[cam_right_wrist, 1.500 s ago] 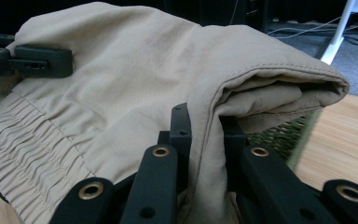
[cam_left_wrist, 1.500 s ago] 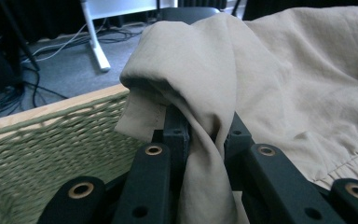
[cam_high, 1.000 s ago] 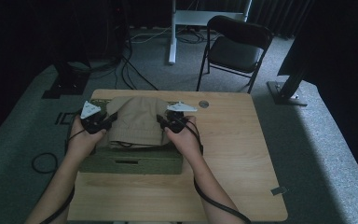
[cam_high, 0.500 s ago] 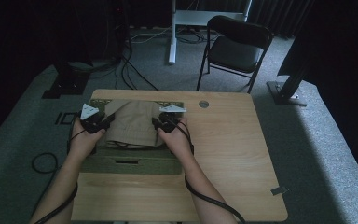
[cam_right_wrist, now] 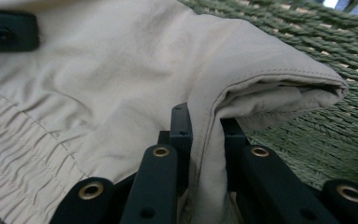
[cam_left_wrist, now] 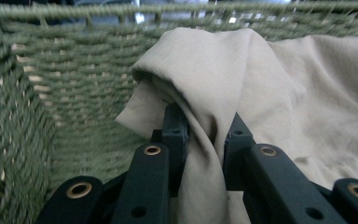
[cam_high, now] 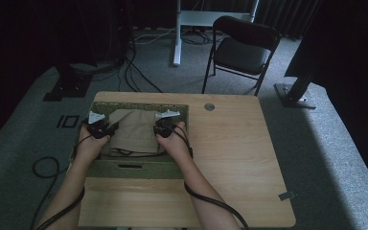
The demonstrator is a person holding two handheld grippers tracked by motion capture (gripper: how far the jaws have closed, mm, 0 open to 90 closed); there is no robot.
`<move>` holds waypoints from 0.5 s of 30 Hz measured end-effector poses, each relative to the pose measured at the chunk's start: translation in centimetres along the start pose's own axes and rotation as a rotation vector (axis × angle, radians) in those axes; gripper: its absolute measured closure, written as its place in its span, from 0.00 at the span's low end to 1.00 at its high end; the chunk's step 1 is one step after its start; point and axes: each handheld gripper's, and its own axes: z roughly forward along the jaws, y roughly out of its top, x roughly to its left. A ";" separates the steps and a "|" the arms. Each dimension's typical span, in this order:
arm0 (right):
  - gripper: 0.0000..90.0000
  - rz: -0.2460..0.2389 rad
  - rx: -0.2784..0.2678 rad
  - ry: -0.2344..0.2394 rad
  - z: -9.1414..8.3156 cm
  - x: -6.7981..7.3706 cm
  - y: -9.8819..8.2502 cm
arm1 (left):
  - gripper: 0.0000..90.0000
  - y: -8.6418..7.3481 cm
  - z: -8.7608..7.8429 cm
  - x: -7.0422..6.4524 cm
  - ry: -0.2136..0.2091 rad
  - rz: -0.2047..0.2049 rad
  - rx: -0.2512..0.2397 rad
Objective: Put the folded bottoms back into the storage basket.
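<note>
While both hands are sinking, I am lowering the folded cloth (cam_high: 133,130) into the basket (cam_high: 139,168).

Compared with a second ago, the left gripper (cam_high: 99,128) and right gripper (cam_high: 165,127) are sitting lower and nearer to me, inside the basket's walls on the tabletop (cam_high: 230,158), so the cloth is dropping below the rim and I judge the placing nearly done; letting go is not yet done. Each gripper's fingers are pinching narrow on a fold of the cloth, the left fingers (cam_left_wrist: 177,130) at its left edge, the right fingers (cam_right_wrist: 182,126) at its right. The cloth is lying with its long axis running left to right between my grippers, its gathered waistband edge pointing toward me.
</note>
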 end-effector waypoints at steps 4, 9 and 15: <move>0.90 0.031 0.040 0.000 0.7 0.2 0.0 | 0.86 -0.4 0.3 0.2 0.002 -0.001 0.028; 0.89 0.015 0.072 -0.022 1.9 0.4 -0.6 | 0.85 -1.0 0.8 0.2 0.002 -0.005 0.069; 0.86 0.007 0.122 -0.030 2.7 0.3 -1.1 | 0.83 -1.3 1.3 0.2 0.004 -0.001 0.137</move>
